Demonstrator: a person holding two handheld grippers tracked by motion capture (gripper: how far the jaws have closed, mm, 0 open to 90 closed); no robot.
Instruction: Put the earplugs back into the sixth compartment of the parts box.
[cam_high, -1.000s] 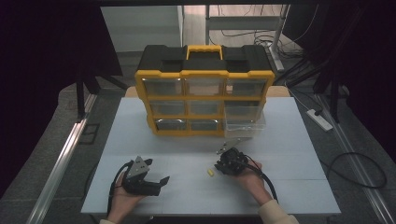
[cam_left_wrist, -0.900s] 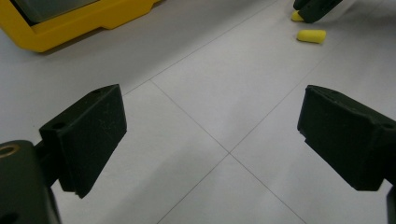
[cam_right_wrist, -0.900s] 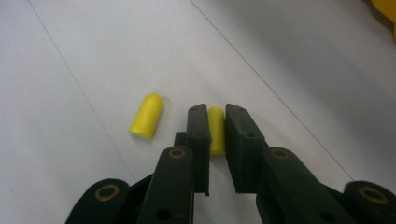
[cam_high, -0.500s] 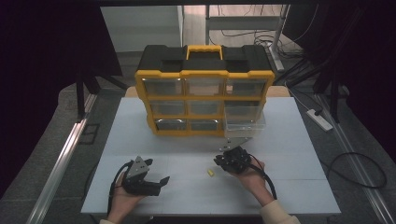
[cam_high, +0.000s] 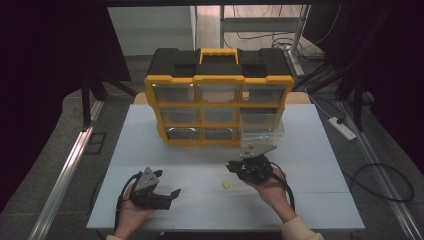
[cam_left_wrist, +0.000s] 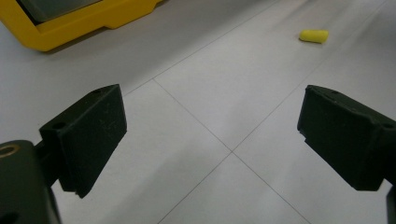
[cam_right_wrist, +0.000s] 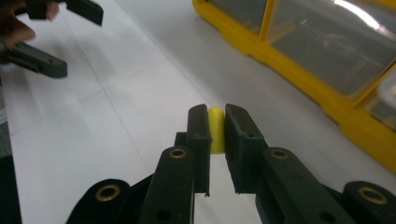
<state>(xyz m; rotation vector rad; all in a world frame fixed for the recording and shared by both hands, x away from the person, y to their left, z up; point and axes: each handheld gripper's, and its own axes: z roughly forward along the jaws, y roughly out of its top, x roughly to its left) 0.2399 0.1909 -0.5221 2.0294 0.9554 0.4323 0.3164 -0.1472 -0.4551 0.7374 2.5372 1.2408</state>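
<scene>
White table (cam_high: 165, 150); right gripper (cam_right_wrist: 216, 126) pinches yellow earplug (cam_right_wrist: 216, 128).

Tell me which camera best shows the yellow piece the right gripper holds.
Right gripper view: the held yellow piece sits close up, clamped in the right gripper. The high view shows that gripper from above, the piece too small to tell. The left gripper view shows a different, loose yellow piece.
</scene>
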